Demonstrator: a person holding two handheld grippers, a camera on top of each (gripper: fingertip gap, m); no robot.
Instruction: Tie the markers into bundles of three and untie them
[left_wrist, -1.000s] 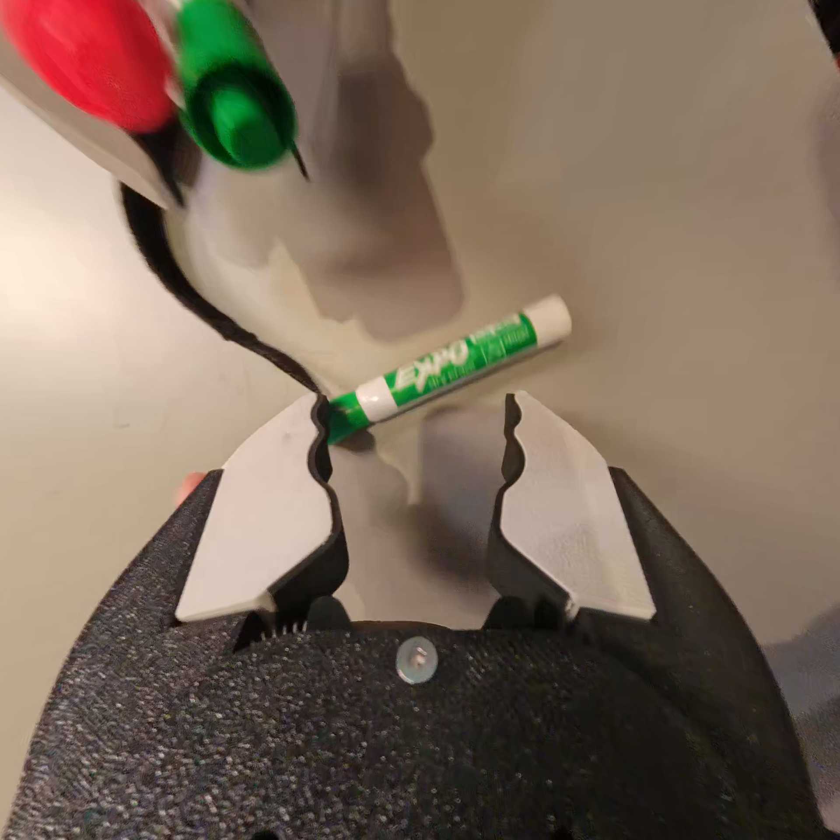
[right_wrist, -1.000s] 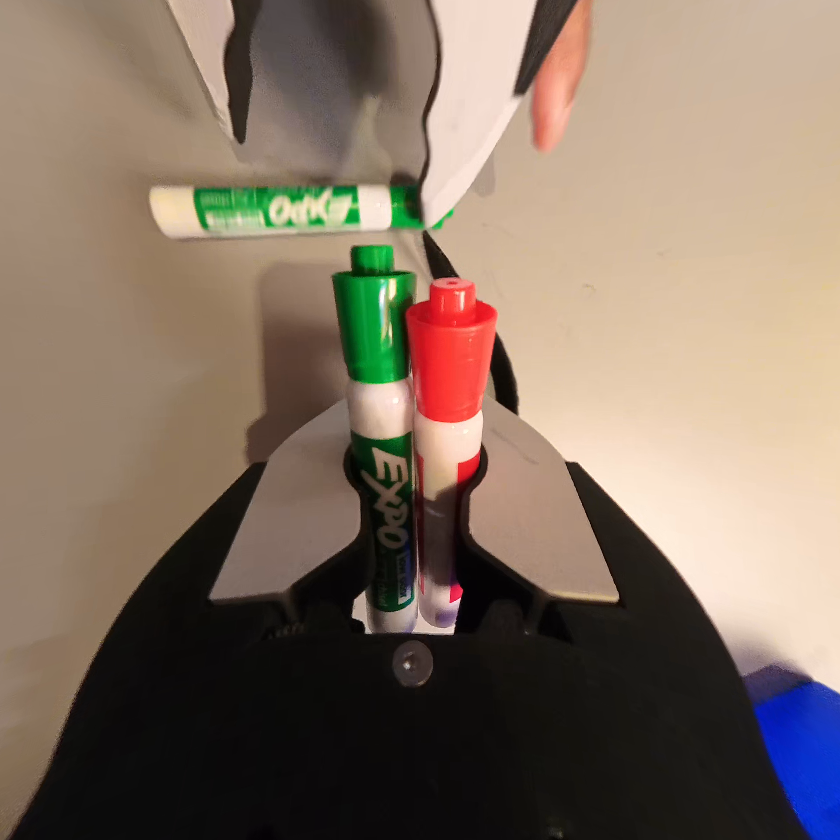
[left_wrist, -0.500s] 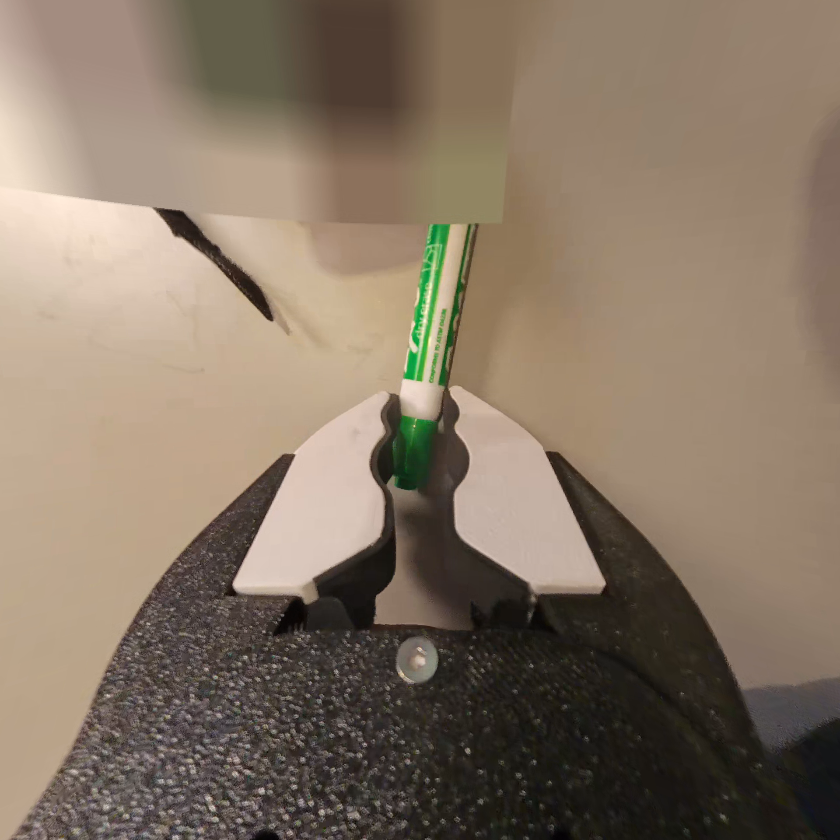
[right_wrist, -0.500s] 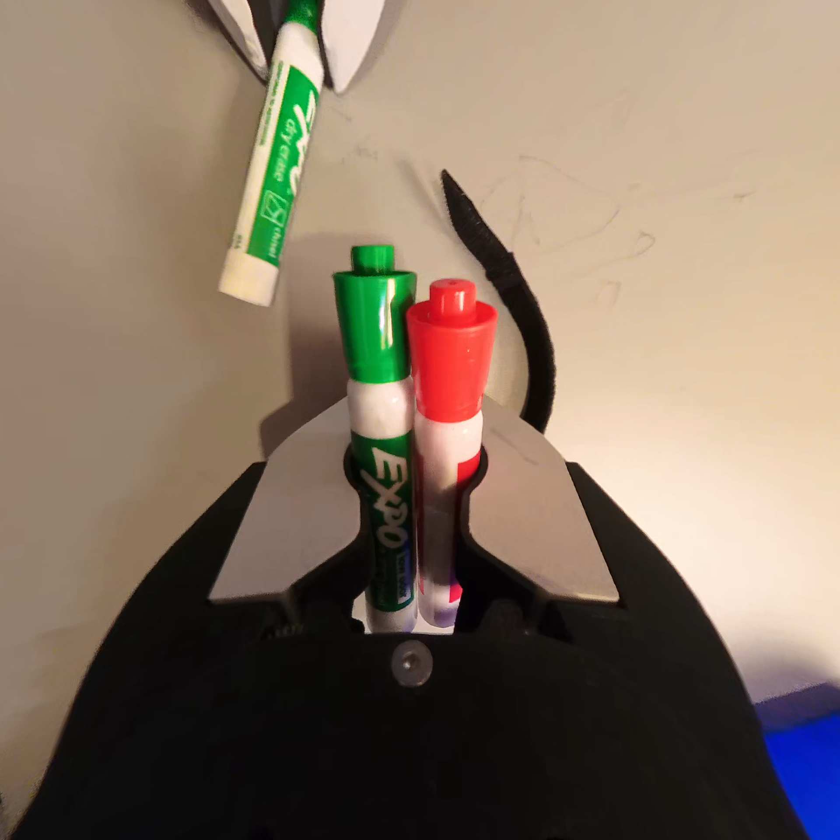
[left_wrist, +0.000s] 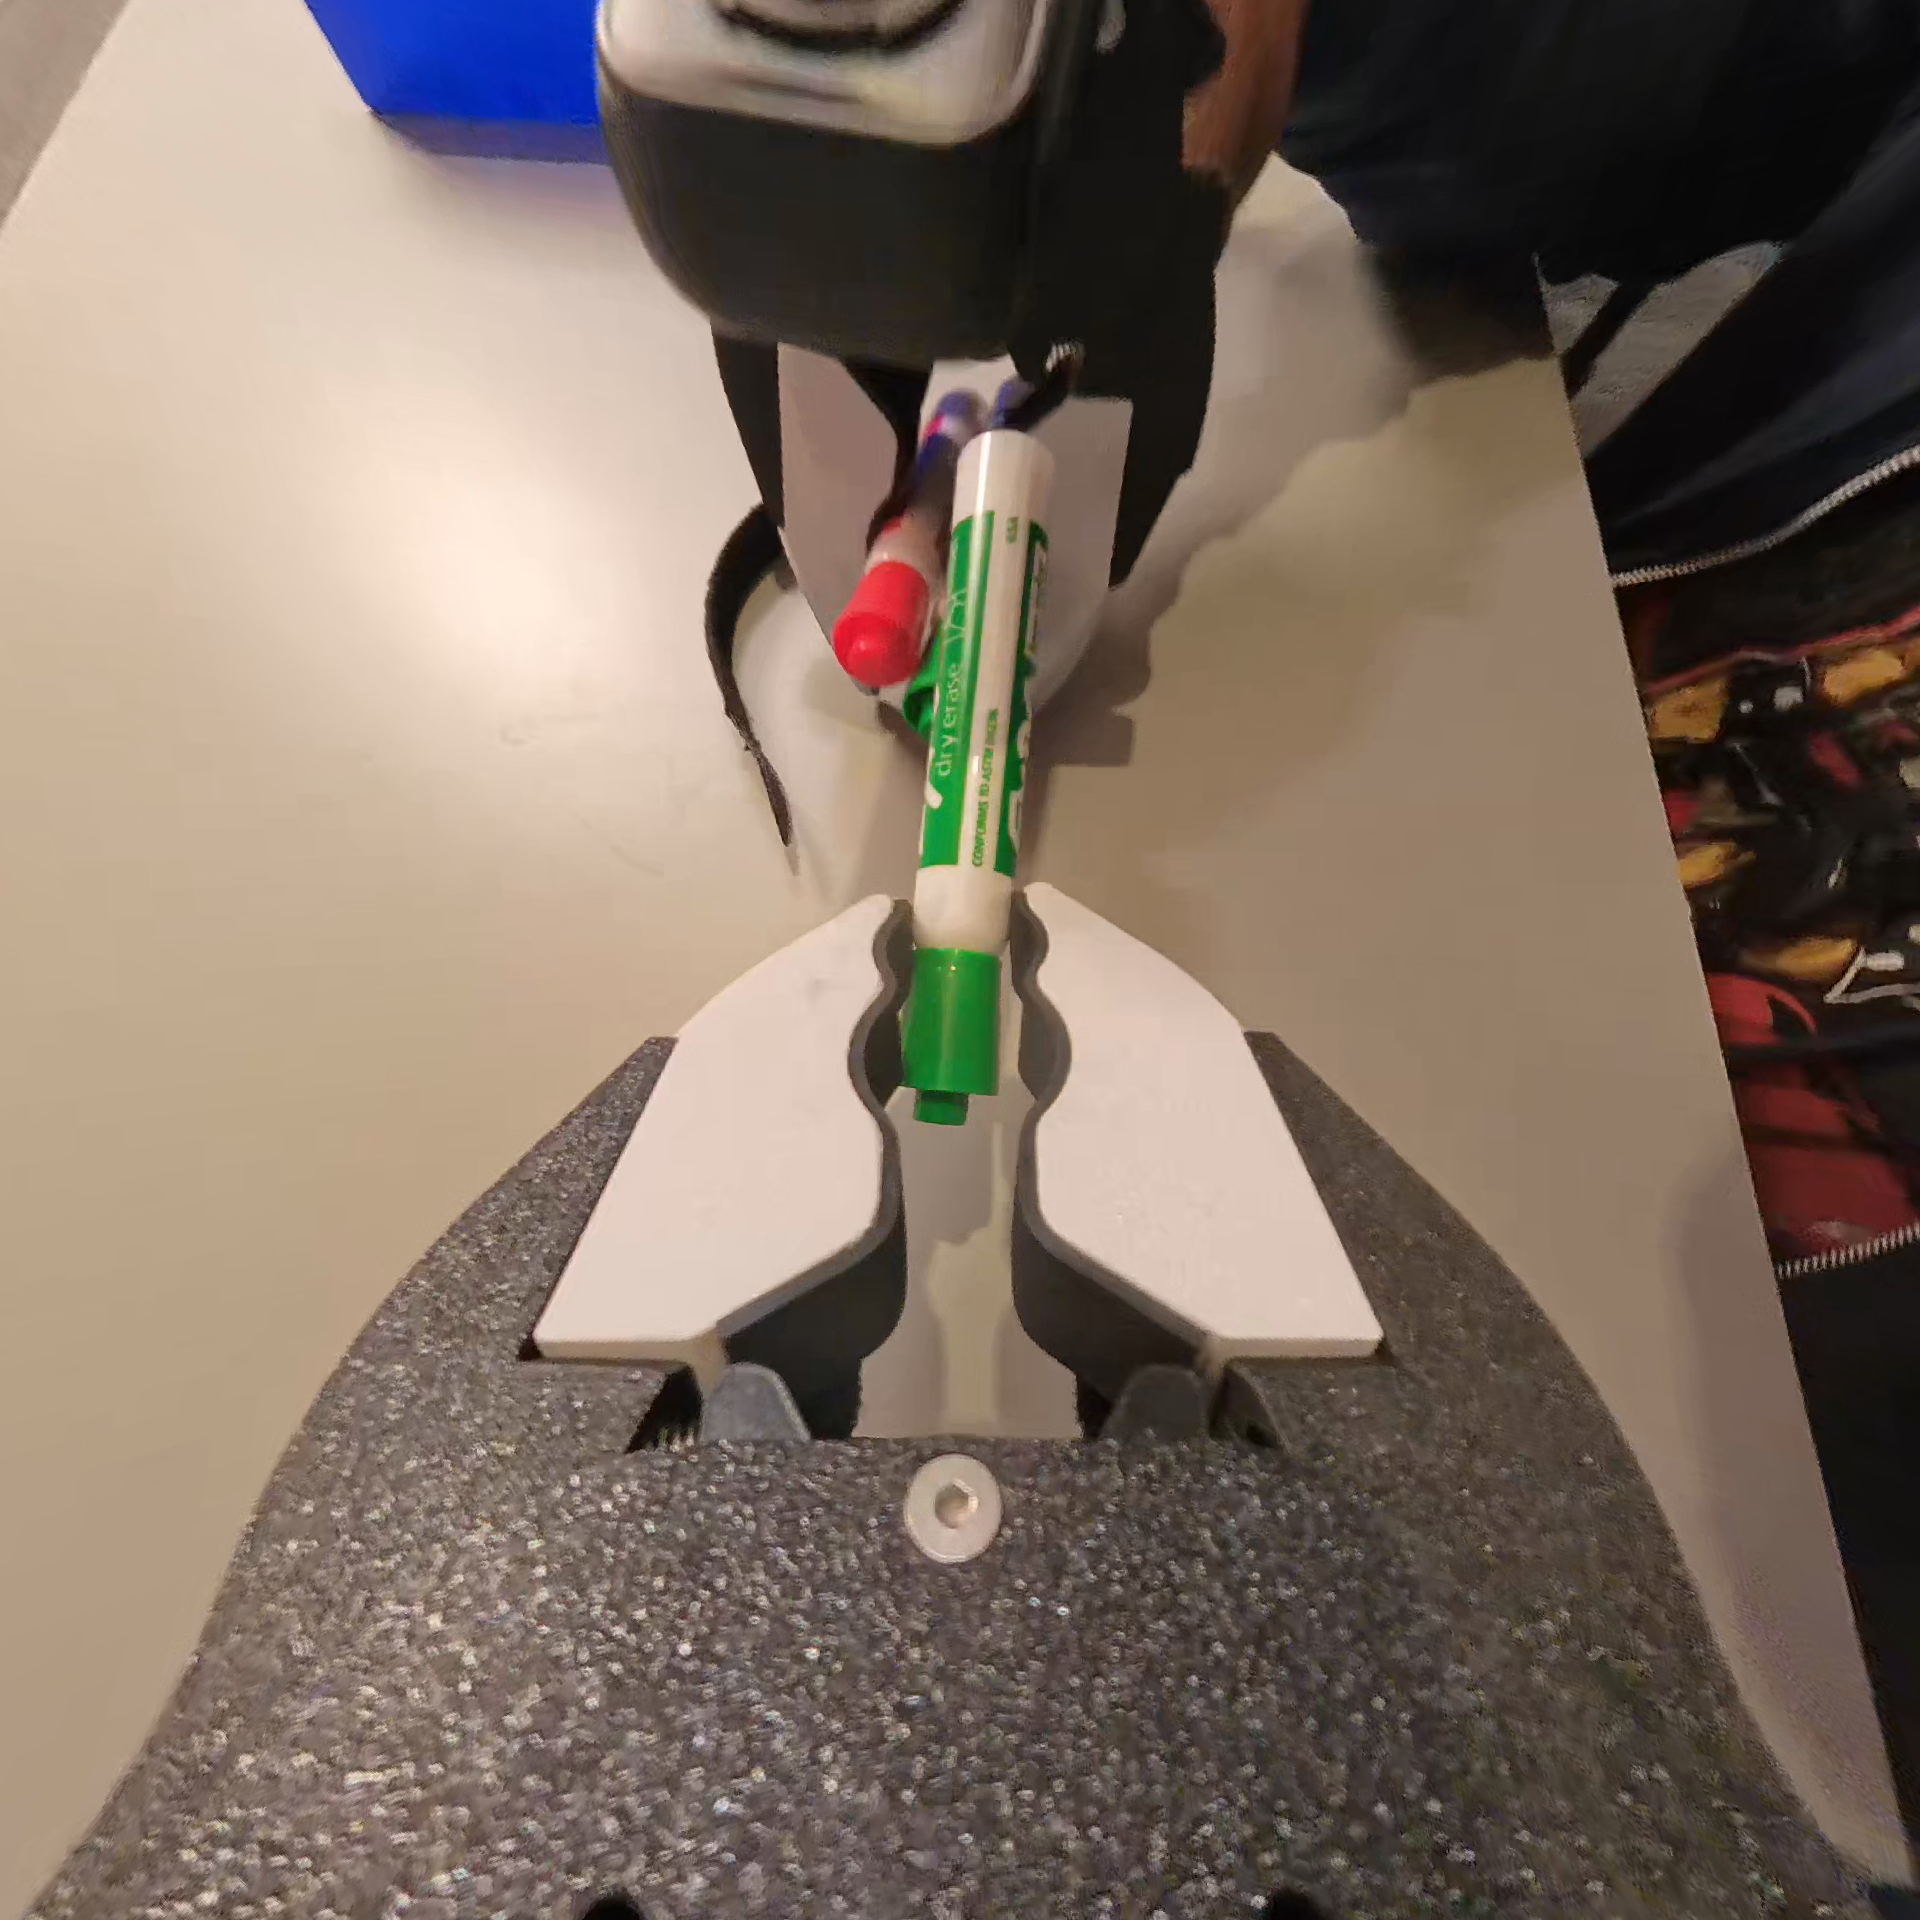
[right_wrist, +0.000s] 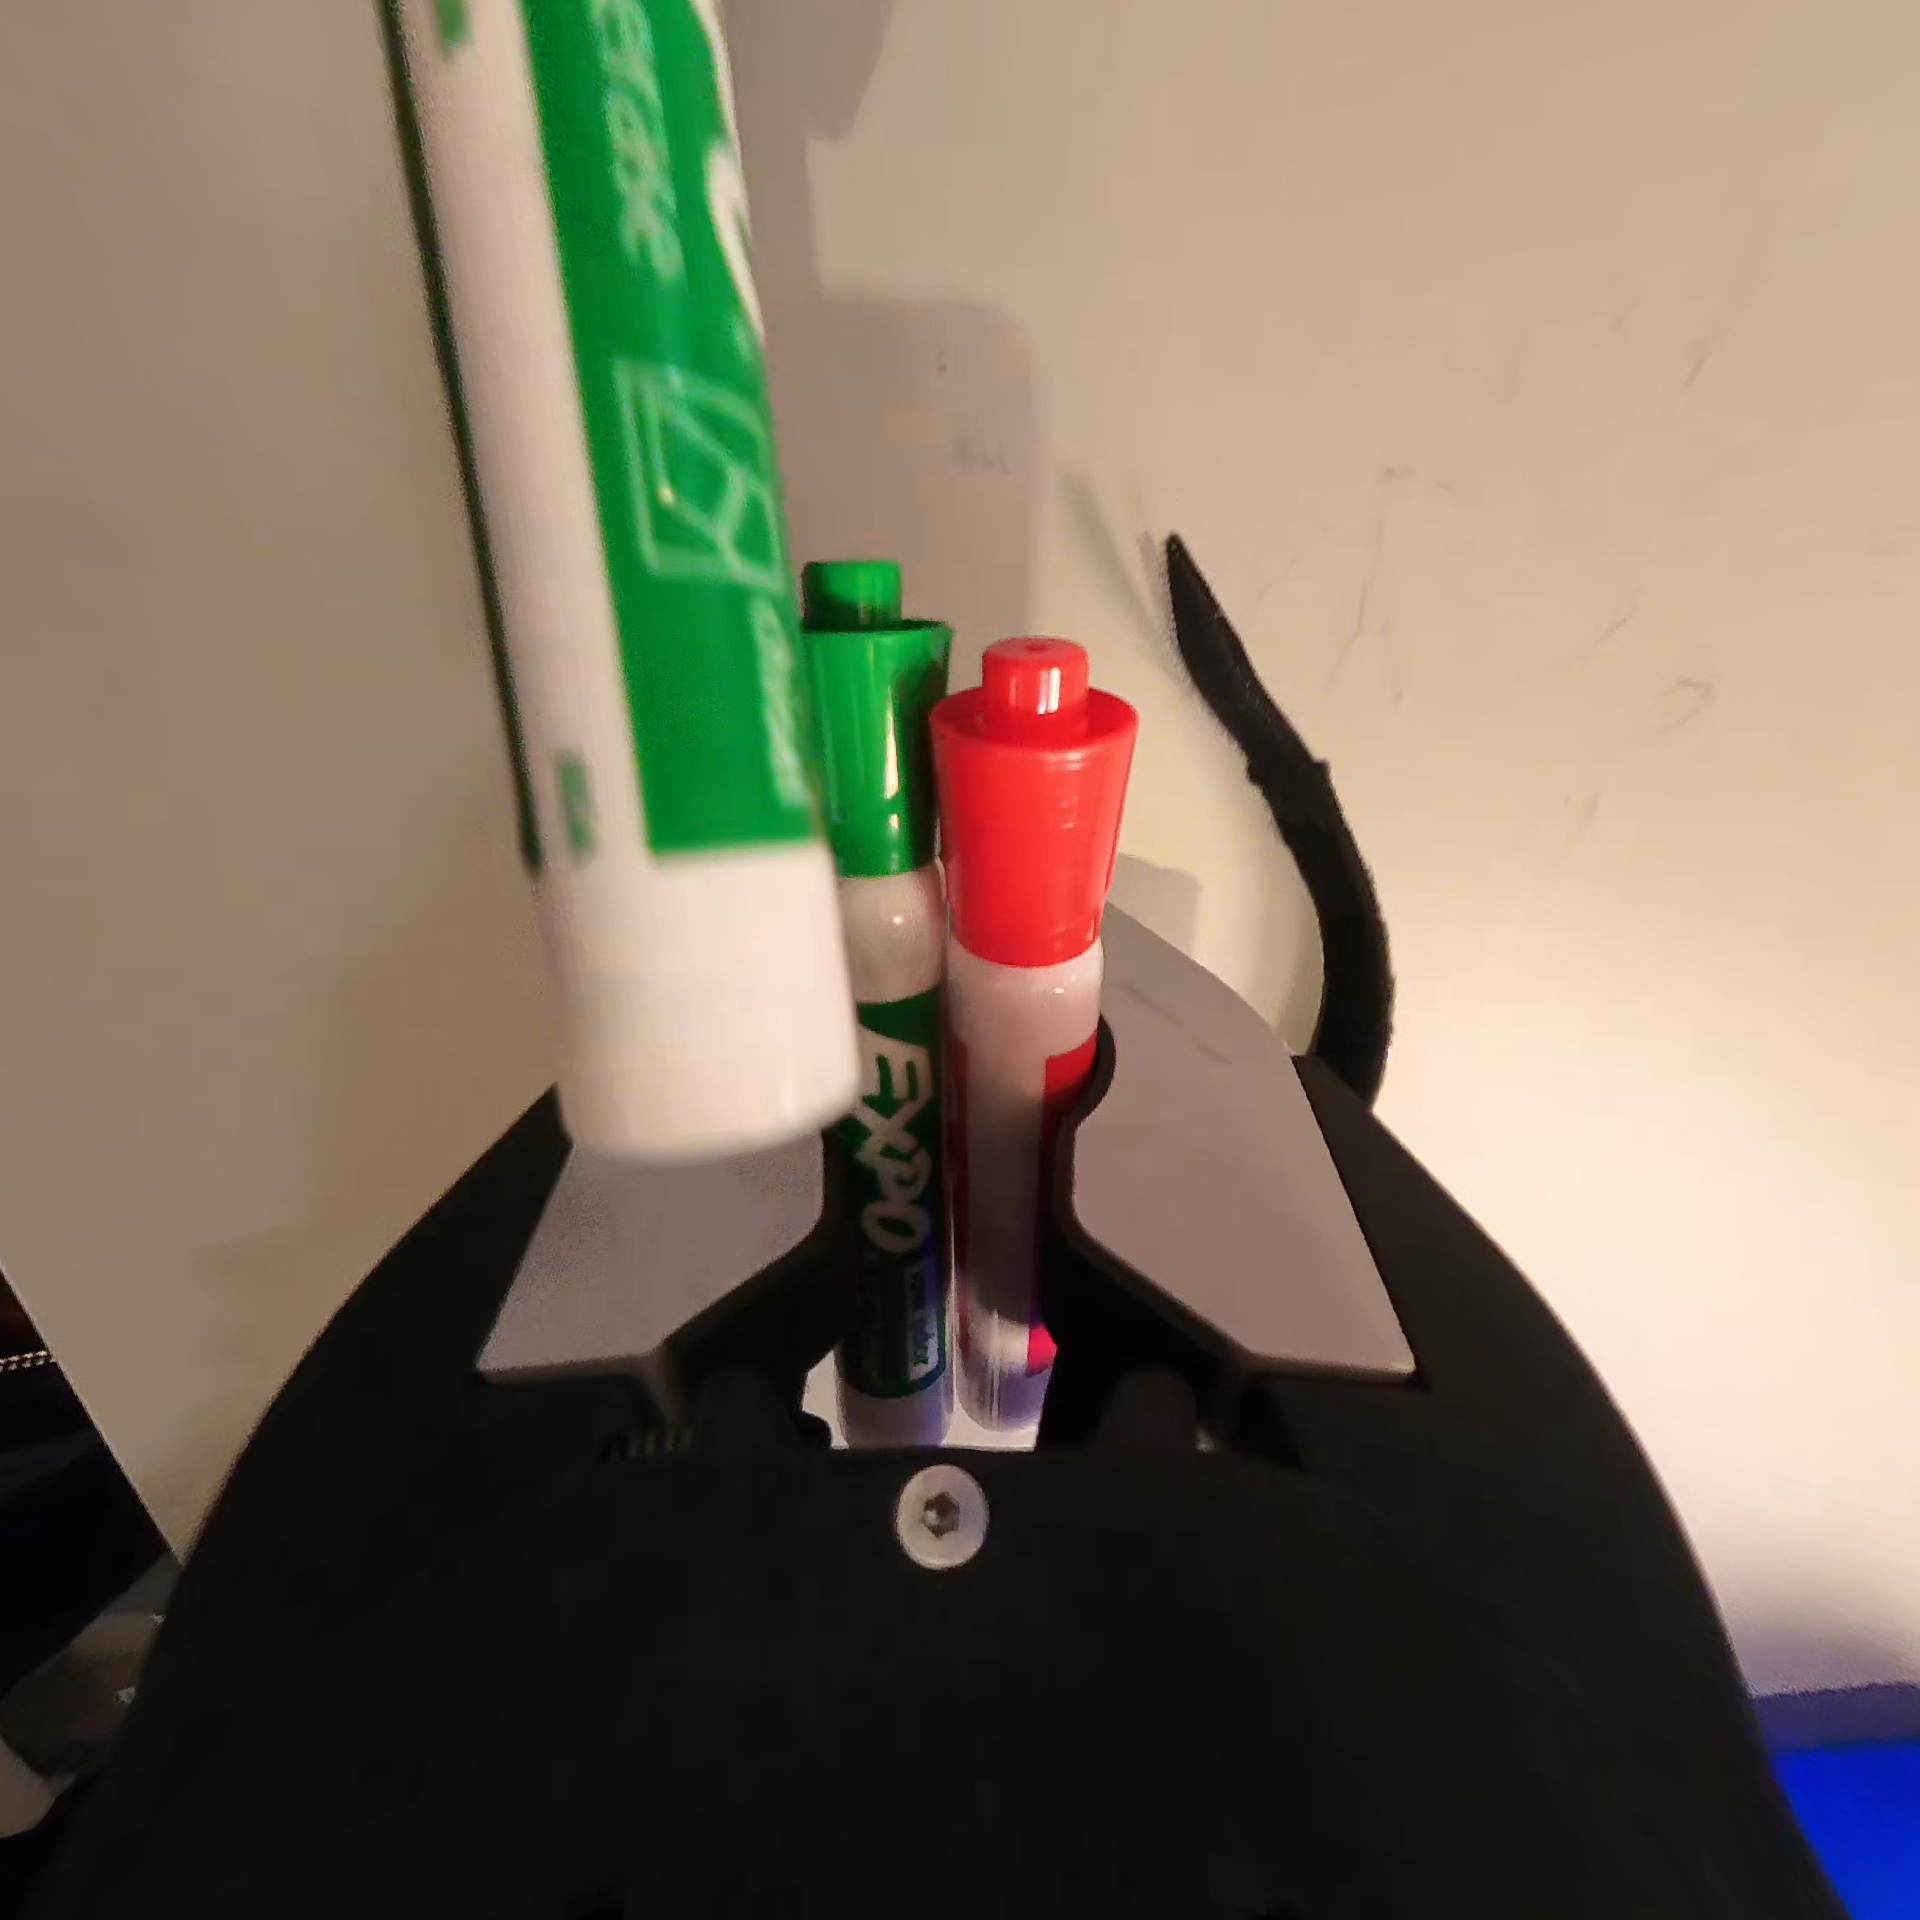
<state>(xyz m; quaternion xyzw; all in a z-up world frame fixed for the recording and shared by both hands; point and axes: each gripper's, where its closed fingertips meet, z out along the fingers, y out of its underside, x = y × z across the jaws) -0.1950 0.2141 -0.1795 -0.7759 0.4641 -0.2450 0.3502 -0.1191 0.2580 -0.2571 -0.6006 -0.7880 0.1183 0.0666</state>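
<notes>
Glossy plastic marker caps (right_wrist: 1023, 810), fuzzy cloth strap (right_wrist: 1320, 852), matt smooth table (left_wrist: 312, 623).

Looking close along each gripper's fingers, facing one another over the table (left_wrist: 312, 727), sharing the markers between.

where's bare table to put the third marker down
Bare table lies left of the black strap, up to the blue box. Crowded centre: right tongs hold two markers against the left tongs' green marker.
</notes>
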